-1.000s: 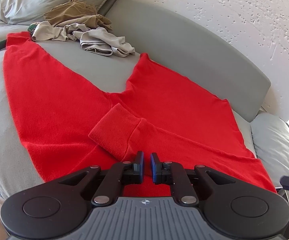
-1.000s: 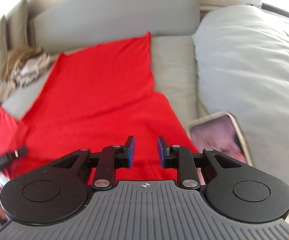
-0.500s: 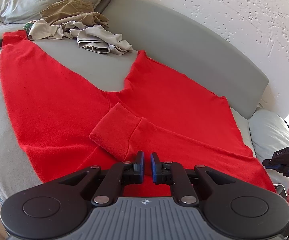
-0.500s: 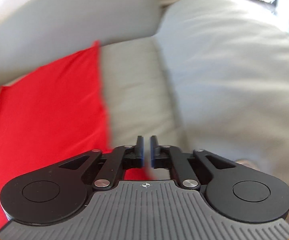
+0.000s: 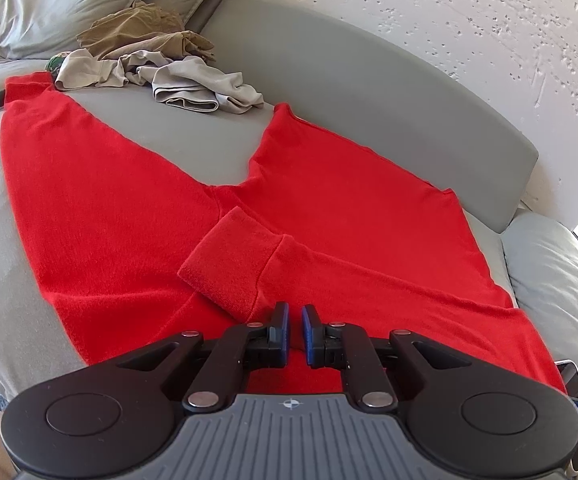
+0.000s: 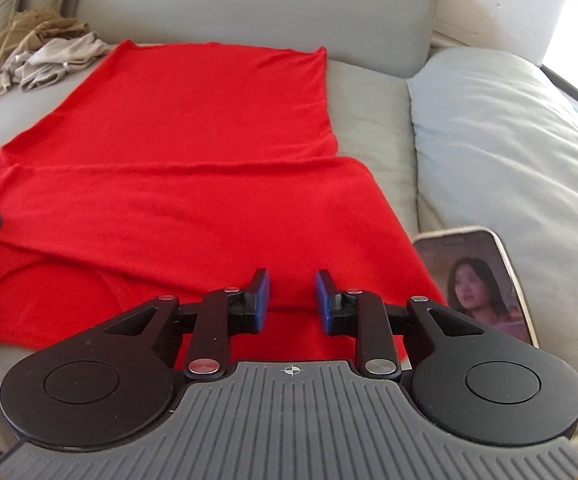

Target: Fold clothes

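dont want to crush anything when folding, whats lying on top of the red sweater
One sleeve is folded across the red sweater, cuff toward its middle. Nothing else rests on it; the beige clothes and phone lie beside it. What is under the fabric is covered.

My left gripper (image 5: 295, 316) hovers low over the near edge of a red sweater (image 5: 137, 216) spread on a grey sofa (image 5: 369, 120).

My jaws stand nearly together with a narrow gap, and I see no cloth pinched between the blue pads (image 5: 285, 322). Just ahead of them one sleeve lies folded across the body, its ribbed cuff (image 5: 225, 268) pointing left. The other sleeve stretches away to the far left. Beyond the sweater sits a crumpled heap of beige and tan clothes (image 5: 161, 68), against a pale cushion (image 5: 73, 4). Another pale cushion (image 5: 557, 280) lies at the right, and a phone's corner (image 5: 571, 376) shows beside the sweater's near right edge.
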`<state>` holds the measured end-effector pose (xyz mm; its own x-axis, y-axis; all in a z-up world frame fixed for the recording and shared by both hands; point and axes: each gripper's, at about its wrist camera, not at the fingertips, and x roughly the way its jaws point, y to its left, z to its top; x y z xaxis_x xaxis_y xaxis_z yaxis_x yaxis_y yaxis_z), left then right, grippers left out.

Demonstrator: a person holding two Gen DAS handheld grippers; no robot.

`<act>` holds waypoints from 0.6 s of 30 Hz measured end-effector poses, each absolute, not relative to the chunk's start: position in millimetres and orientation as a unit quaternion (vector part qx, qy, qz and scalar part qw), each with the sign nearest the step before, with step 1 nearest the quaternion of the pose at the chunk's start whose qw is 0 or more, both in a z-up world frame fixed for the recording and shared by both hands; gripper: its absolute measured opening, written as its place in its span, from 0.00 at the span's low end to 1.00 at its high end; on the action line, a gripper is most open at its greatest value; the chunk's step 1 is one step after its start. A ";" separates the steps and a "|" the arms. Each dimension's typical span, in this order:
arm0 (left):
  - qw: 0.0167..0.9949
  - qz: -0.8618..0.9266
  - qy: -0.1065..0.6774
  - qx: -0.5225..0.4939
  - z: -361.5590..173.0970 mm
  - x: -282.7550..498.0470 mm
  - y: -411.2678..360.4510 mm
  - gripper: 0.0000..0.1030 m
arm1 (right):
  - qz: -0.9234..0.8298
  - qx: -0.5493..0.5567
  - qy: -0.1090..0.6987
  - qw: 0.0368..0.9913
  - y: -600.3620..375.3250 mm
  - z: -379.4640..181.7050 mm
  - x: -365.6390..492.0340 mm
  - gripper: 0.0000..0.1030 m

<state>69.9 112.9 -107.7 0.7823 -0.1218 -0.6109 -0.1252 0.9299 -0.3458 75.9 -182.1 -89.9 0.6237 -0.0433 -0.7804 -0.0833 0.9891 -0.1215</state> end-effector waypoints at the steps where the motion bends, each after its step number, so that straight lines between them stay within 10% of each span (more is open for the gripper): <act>1: 0.926 0.000 0.329 -0.186 -107.7 69.4 112.9 0.12 | 0.011 -0.077 0.441 0.894 -185.0 -86.9 64.6 0.42; 9: 0.923 -0.006 0.333 -0.195 -98.5 59.3 113.7 0.12 | 0.025 -0.003 0.466 0.884 -214.4 -73.0 -7.5 0.49; 18: 0.887 -0.047 0.322 -0.328 -45.6 26.3 173.7 0.47 | 0.096 0.025 0.430 0.898 -189.1 -53.9 -11.2 0.83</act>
<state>26.3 173.7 -45.6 0.7878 -0.2946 -0.5409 -0.1280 0.7807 -0.6117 -11.2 -189.1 -53.9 0.6124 0.1933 -0.7666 -0.1496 0.9805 0.1278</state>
